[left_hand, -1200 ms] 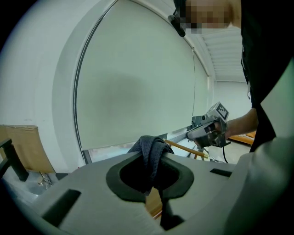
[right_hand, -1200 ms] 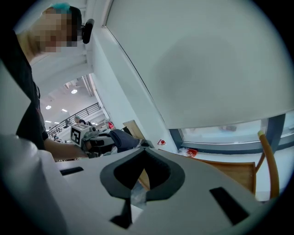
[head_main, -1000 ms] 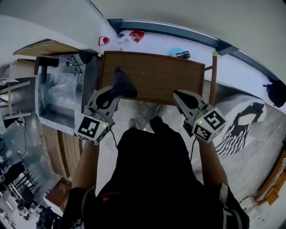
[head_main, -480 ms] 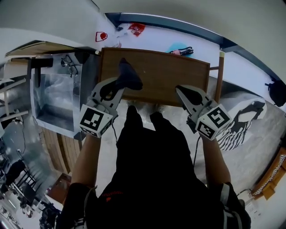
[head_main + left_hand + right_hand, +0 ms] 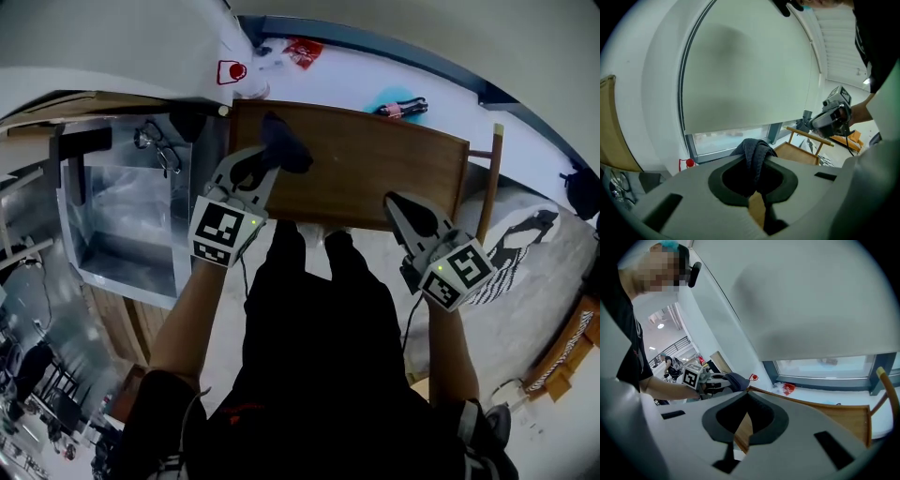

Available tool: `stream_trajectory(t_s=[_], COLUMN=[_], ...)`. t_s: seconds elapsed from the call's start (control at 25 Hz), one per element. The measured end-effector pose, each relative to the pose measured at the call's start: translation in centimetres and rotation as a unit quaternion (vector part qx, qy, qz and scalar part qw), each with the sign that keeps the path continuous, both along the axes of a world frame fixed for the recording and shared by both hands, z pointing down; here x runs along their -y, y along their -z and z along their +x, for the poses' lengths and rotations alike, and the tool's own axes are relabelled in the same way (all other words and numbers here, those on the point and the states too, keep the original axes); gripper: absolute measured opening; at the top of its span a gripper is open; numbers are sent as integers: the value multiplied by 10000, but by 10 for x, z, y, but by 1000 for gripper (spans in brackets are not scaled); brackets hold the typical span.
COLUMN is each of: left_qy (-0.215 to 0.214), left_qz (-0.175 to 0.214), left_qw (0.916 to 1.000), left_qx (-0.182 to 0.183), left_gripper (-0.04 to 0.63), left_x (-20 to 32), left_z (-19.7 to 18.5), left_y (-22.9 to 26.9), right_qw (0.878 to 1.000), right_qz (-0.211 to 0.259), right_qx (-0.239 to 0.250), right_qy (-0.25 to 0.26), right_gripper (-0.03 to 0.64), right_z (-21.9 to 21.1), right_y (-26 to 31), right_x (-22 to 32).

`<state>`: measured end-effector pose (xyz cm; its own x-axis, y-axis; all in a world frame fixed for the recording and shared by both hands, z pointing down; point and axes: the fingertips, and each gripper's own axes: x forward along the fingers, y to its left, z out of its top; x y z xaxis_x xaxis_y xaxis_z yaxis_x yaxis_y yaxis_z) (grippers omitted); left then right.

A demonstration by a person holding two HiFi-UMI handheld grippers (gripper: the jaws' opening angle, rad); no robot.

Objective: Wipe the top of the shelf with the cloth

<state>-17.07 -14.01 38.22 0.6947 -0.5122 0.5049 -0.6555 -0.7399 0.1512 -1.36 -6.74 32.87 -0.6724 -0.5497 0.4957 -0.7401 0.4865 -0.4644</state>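
Cloth (image 5: 284, 148) gripped by left tongs (image 5: 266, 165), partly hidden between them, over shelf (image 5: 375, 173)

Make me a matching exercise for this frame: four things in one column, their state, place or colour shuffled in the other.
Things:
1. cloth
2. right gripper
3. shelf top
4. left gripper

Descriptions:
a. brown wood
b. shut, with nothing between its jaws
c. dark grey, at the far left corner of the wood
d. shut on fabric

Pairs: 1-c, 2-b, 3-a, 4-d
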Motion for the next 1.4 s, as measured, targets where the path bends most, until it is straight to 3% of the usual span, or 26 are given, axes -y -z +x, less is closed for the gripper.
stream_trajectory(t_s=[0.32, 0.64, 0.96, 1.4], left_qy=[216, 544, 312, -228], left_qz=[-455, -904, -1115, -1004], left_qw=[9981, 9905, 9870, 9852], left_qx=[360, 884, 1116, 1371], left_gripper=[41, 41, 41, 41], left_x=[32, 49, 60, 59], left_z=[-34, -58, -40, -1], left_y=[-72, -128, -167, -191], right_qw=[9990, 9971, 9954, 9934], right_qz=[-407, -721, -926, -997], right_qx=[-157, -167, -144, -69], right_qy=[-113, -148, -212, -564], right_gripper=[3, 4, 3, 3], right_z=[-22, -25, -13, 23], right_y=[-34, -62, -79, -86], right_x=[2, -3, -9, -30])
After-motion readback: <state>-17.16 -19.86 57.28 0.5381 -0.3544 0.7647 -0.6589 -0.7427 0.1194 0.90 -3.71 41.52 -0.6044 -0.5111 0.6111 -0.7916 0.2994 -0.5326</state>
